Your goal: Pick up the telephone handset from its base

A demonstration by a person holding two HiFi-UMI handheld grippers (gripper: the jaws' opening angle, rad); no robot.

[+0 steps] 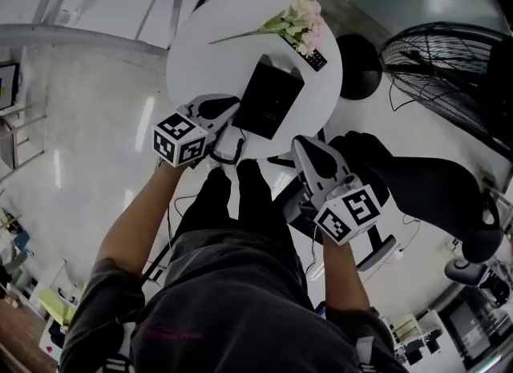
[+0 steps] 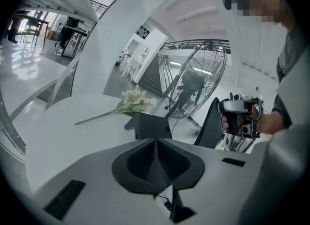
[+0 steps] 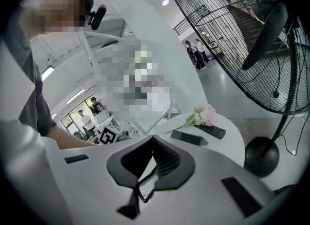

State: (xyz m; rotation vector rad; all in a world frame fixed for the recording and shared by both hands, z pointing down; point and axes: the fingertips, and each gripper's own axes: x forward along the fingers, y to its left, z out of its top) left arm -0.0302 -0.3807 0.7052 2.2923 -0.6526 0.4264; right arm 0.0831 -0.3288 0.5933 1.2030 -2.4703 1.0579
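The black telephone (image 1: 268,99) lies flat in the middle of the round white table (image 1: 200,58); I cannot tell its handset from its base. Its coiled cord (image 1: 227,148) hangs at the table's near edge. My left gripper (image 1: 232,105) hovers just left of the phone, pads together with nothing between them. In the left gripper view the phone (image 2: 151,125) sits right beyond the shut jaws (image 2: 156,142). My right gripper (image 1: 303,145) is off the table's near right edge, its tips touching (image 3: 153,139), empty; the phone (image 3: 190,138) lies ahead of it.
Pink and white flowers (image 1: 296,22) and a black remote (image 1: 314,58) lie at the table's far side. A large standing fan (image 1: 449,66) with a round base (image 1: 358,66) stands to the right. A black chair (image 1: 417,187) is close behind my right gripper.
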